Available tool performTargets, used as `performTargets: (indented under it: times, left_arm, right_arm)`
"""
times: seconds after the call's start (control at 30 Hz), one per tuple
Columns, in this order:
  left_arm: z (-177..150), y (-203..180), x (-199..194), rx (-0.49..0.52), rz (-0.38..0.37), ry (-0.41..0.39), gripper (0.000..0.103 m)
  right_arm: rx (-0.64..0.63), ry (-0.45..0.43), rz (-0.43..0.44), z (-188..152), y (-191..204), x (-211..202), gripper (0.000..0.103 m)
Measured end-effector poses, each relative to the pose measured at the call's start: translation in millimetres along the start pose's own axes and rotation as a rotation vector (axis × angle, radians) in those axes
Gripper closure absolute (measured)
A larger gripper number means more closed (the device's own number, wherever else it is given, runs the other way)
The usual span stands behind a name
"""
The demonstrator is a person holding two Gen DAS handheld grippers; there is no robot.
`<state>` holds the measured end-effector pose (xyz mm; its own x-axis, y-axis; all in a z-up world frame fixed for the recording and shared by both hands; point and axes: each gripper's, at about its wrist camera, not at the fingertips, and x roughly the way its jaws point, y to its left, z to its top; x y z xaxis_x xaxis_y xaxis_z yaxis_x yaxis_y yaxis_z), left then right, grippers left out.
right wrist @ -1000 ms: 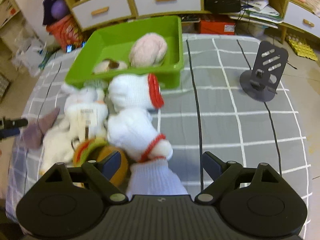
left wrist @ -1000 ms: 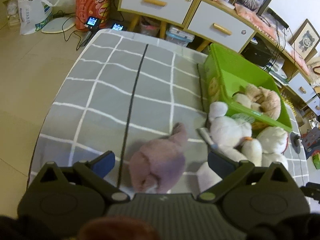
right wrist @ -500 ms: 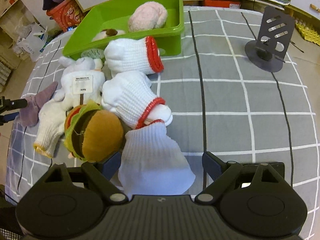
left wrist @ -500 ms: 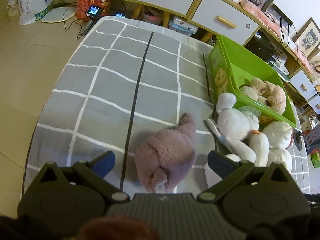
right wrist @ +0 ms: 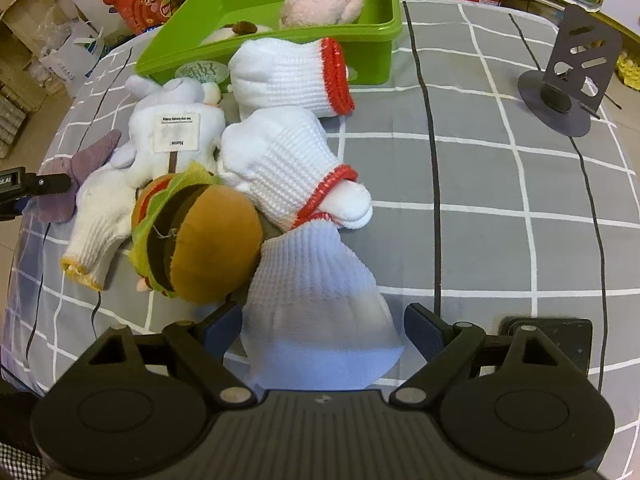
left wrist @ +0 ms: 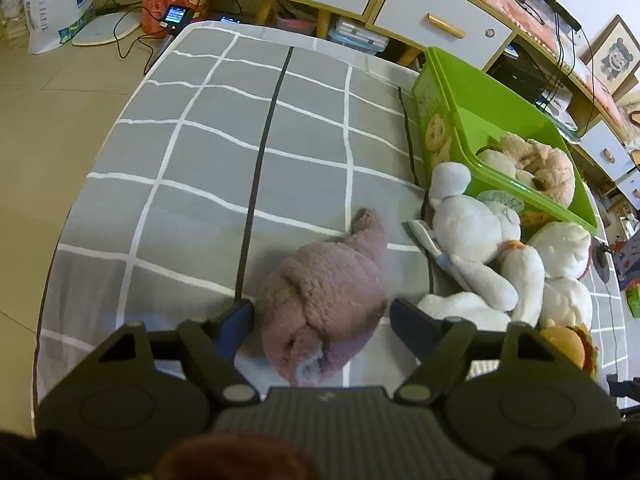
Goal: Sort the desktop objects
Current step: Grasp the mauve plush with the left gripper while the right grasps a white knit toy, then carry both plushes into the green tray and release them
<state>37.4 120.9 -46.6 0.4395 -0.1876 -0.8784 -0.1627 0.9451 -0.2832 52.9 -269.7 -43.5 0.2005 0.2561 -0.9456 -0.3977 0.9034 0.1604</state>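
Observation:
A purple fuzzy sock (left wrist: 328,296) lies on the grey checked cloth (left wrist: 200,160). My left gripper (left wrist: 322,316) straddles it with its jaws closing, and a thin gap still shows at each pad. In the right wrist view a plain white sock (right wrist: 316,300) lies between the wide-open fingers of my right gripper (right wrist: 320,320), untouched. A green bin (right wrist: 384,52) at the back holds a pink plush (right wrist: 320,0) and another soft toy.
Crowded beside the bin are a burger plush (right wrist: 200,240), a white plush rabbit (right wrist: 176,128), two red-cuffed white gloves (right wrist: 288,76) and a yellow-cuffed glove (right wrist: 100,216). A grey phone stand (right wrist: 568,80) stands far right. A black block (right wrist: 560,336) lies near my right finger.
The left jaws have narrowed around the purple sock. The right gripper has sunk toward the white sock, which now sits between its fingers.

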Motion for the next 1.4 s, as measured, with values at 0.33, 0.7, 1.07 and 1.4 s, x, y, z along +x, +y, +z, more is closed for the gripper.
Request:
performTargets:
  times: [0.33,0.7,1.07,1.4]
  left_arm:
    - [0,-2,0,0.009,0.009,-0.006,0.041]
    - [5,-4,-6,-0.005,0.000,-0.035,0.043]
    - [11,-15,-23,0.004,-0.041,-0.081,0.043]
    - [28,-21,-42,-0.031,-0.100,-0.154,0.043]
  right_arm:
    - [-0.033,0.019,-0.017,-4,5,6,0.015]
    - [-0.076,-0.001,-0.023,-7,12,4,0.023]
    - [-0.049,-0.029,-0.013,-5,2,-10,0.024]
    - [0.014,-0.090,0.020,1,-17,-33,0.025]
